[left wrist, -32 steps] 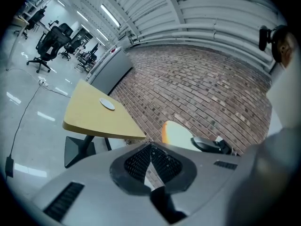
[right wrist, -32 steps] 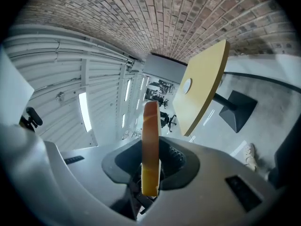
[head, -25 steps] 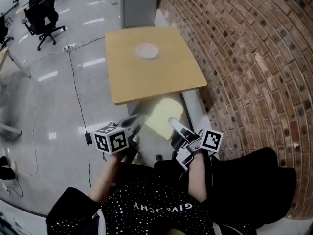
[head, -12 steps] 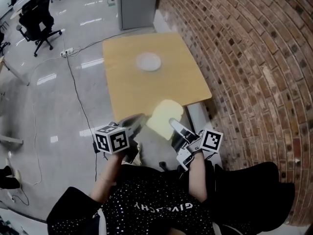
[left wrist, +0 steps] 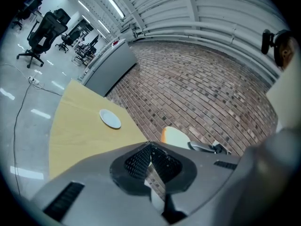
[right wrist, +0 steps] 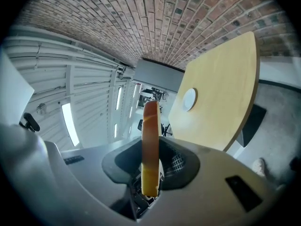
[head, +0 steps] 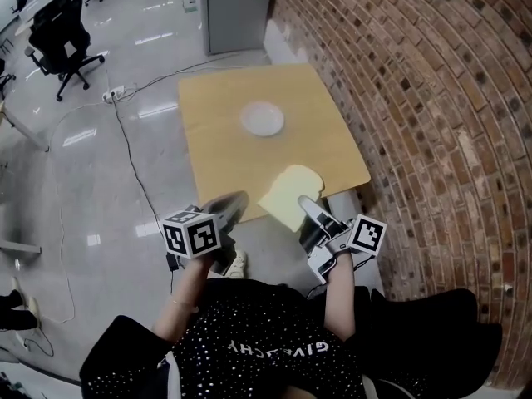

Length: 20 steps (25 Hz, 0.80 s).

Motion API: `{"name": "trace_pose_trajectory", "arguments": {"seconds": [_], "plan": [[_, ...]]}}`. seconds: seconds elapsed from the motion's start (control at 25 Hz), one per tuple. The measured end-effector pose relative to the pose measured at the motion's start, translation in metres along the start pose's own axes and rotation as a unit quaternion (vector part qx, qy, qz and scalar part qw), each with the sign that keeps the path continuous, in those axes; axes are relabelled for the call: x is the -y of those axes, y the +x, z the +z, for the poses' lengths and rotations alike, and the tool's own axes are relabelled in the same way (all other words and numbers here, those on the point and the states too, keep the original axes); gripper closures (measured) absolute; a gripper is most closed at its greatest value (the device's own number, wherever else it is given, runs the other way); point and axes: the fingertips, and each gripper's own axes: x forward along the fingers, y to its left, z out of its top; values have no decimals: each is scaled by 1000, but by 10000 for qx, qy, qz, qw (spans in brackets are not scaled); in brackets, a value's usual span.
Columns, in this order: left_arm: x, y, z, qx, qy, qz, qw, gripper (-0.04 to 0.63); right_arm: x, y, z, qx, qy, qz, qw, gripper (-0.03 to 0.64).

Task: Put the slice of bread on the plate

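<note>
The slice of bread (head: pixel 291 194) is pinched edge-on between the 2 jaws of the right gripper (head: pixel 306 208), held in the air over the near edge of the table (head: pixel 218 144). It is well apart from the plate (head: pixel 262 118), a small white one lying farther back near the table's middle. The left gripper (head: pixel 231 204) is beside the bread at about the same height, its 2 jaws pressed together with nothing between them. A brick wall (head: pixel 432 98) runs along the table's right side, and an office chair (head: pixel 62 32) stands on the shiny floor (head: pixel 100 181).
</note>
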Motion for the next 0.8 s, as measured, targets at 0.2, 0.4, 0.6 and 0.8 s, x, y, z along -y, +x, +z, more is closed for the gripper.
{"name": "trace_pose_trajectory", "arguments": {"seconds": [0.2, 0.4, 0.6, 0.8], "plan": [[-17, 0, 16, -11, 8, -58, 10000, 583, -3, 26, -1, 8, 96, 105, 9999, 520], [-26, 1, 14, -28, -73, -96, 9999, 583, 5, 36, -6, -91, 138, -52, 9998, 520], [-38, 7, 9, -89, -257, 8, 9996, 583, 16, 41, 2, -122, 221, -188, 9995, 520], [-52, 25, 20, -64, -368, 139, 9992, 583, 29, 56, 21, -254, 309, -250, 9989, 520]]}}
